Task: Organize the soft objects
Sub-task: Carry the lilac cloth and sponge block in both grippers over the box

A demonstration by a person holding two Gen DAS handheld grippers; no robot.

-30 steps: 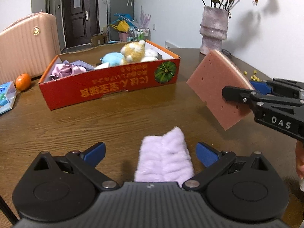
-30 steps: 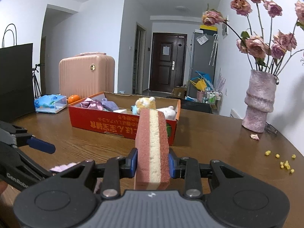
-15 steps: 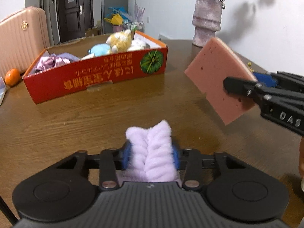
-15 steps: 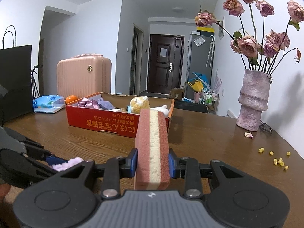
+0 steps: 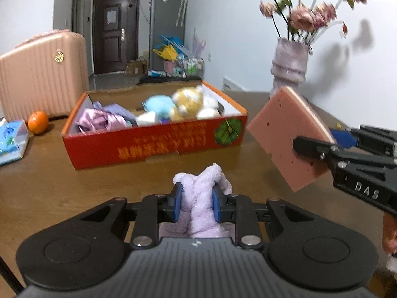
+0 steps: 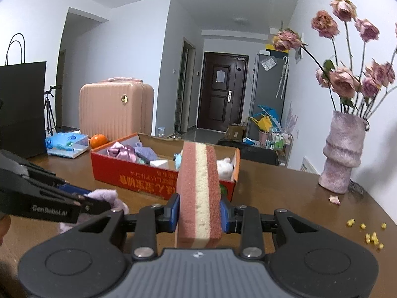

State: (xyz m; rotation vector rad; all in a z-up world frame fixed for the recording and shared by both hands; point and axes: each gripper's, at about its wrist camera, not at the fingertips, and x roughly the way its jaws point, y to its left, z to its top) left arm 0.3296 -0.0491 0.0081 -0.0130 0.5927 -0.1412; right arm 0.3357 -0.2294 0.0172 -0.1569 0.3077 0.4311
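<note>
My left gripper (image 5: pixel 196 204) is shut on a fluffy lilac cloth (image 5: pixel 201 198), bunched between its blue pads and lifted off the brown table (image 5: pixel 74 191). My right gripper (image 6: pixel 199 212) is shut on a pink sponge with a cream middle layer (image 6: pixel 199 193), held upright on edge. In the left wrist view that sponge (image 5: pixel 287 134) and the right gripper (image 5: pixel 320 149) hang at the right. In the right wrist view the left gripper (image 6: pixel 99 204) and the lilac cloth (image 6: pixel 104 196) sit at the lower left. A red cardboard box (image 5: pixel 153 146) ahead holds plush toys (image 5: pixel 186 104) and purple fabric (image 5: pixel 101 119).
A pink vase of dried roses (image 6: pixel 343 154) stands at the right, with yellow crumbs (image 6: pixel 372 236) on the table near it. An orange (image 5: pixel 37 121), a blue tissue pack (image 5: pixel 11 141) and a pink suitcase (image 5: pixel 42 74) lie left of the box. A black paper bag (image 6: pixel 22 106) stands far left.
The left gripper's jaws closed on the lilac cloth and lifted it from the table, bunching it. The right gripper kept its hold on the sponge and rose slightly.
</note>
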